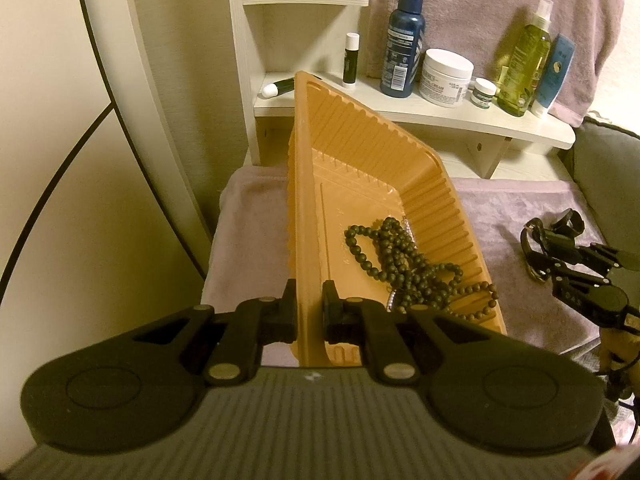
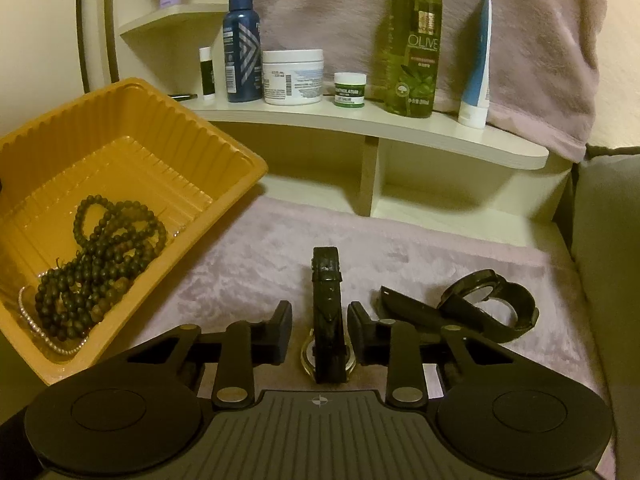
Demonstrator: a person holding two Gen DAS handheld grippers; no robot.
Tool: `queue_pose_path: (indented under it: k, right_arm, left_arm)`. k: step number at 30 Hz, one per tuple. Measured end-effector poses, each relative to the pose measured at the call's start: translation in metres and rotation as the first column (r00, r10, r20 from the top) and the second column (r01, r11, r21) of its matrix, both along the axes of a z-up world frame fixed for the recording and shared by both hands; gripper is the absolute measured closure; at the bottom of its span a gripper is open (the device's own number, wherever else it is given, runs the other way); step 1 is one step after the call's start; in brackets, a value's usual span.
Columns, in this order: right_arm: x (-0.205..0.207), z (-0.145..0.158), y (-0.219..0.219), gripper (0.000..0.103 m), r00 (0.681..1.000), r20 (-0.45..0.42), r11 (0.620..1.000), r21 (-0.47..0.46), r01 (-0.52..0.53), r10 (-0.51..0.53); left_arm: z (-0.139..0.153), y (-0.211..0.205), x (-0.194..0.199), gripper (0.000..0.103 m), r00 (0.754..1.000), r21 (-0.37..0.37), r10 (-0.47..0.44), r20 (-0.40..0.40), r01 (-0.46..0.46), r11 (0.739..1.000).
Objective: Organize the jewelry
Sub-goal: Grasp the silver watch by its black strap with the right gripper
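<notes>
An orange ribbed tray [image 1: 360,136] stands tilted on a pink cloth. My left gripper [image 1: 310,312] is shut on its near side wall. Dark bead strands [image 1: 404,256] and a thin sparkly bracelet [image 2: 36,324] lie in the tray [image 2: 180,132]. In the right wrist view a gold-cased watch with a black strap [image 2: 328,304] lies on the cloth between the fingers of my right gripper [image 2: 320,326]. The jaws stand narrowly apart around the strap, with a gap still showing on the left side. A second black watch [image 2: 480,308] lies just to its right.
A pale shelf [image 2: 360,120] behind carries a blue spray bottle [image 2: 242,44], a white jar [image 2: 292,76], a small green jar [image 2: 350,88], an olive bottle [image 2: 414,40], a tube [image 2: 476,68] and a lip balm [image 2: 207,74]. A grey cushion [image 2: 608,220] borders the right.
</notes>
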State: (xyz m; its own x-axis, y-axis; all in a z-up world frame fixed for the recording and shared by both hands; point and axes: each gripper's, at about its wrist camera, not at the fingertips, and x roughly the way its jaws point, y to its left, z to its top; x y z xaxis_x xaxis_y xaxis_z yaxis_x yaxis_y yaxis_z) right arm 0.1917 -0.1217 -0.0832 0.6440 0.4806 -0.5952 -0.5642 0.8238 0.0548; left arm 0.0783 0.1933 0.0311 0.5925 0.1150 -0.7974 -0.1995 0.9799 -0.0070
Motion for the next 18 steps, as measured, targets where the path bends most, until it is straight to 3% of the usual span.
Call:
queue_pose_path:
  k: [4, 18]
  right_arm:
    - [0.003, 0.001, 0.000, 0.088, 1.000, -0.005, 1.000, -0.003, 0.012, -0.012]
    - [-0.012, 0.026, 0.002, 0.089, 0.999, 0.048, 1.000, 0.031, -0.001, -0.001]
  left_arm:
    - [0.000, -0.001, 0.000, 0.093, 1.000, 0.002, -0.001, 0.000, 0.001, 1.000]
    - [0.000, 0.000, 0.000, 0.093, 1.000, 0.000, 0.000, 0.001, 0.000, 1.000]
